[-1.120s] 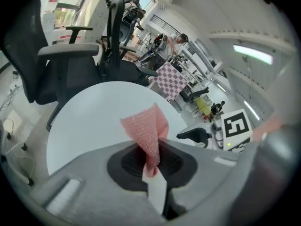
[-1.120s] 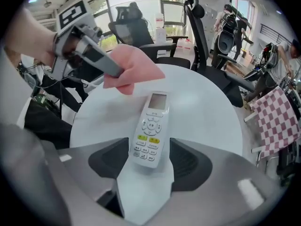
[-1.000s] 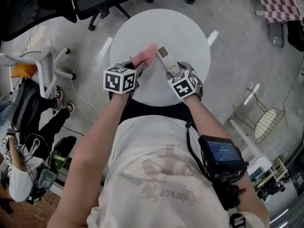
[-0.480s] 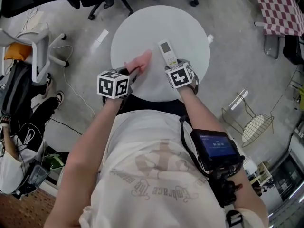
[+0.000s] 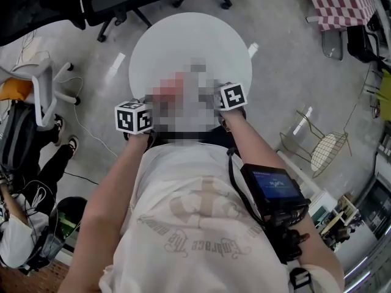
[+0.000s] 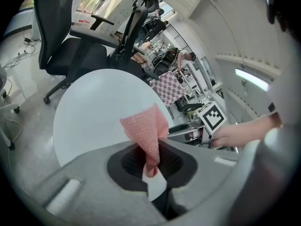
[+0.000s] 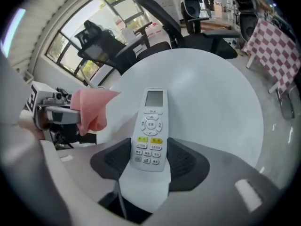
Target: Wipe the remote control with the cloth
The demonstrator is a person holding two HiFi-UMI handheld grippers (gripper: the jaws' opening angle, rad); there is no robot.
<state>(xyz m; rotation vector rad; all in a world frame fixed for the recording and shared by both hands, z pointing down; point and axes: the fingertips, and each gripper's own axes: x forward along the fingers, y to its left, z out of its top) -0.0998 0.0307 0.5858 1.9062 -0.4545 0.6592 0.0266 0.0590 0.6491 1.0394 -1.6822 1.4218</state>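
Gripping the remote control (image 7: 150, 121), the right gripper (image 7: 151, 149) just tightened; the left gripper (image 6: 151, 161) pinches the cloth (image 6: 146, 128).

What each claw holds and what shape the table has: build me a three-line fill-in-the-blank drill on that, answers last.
The left claw is shut on a pink ___.
The right claw grips the white ___ by its button end.
The white table beyond both claws has a ___ top.
Missing words: cloth; remote control; round.
Note: the right claw's jaws have just been closing, with the remote control between them.
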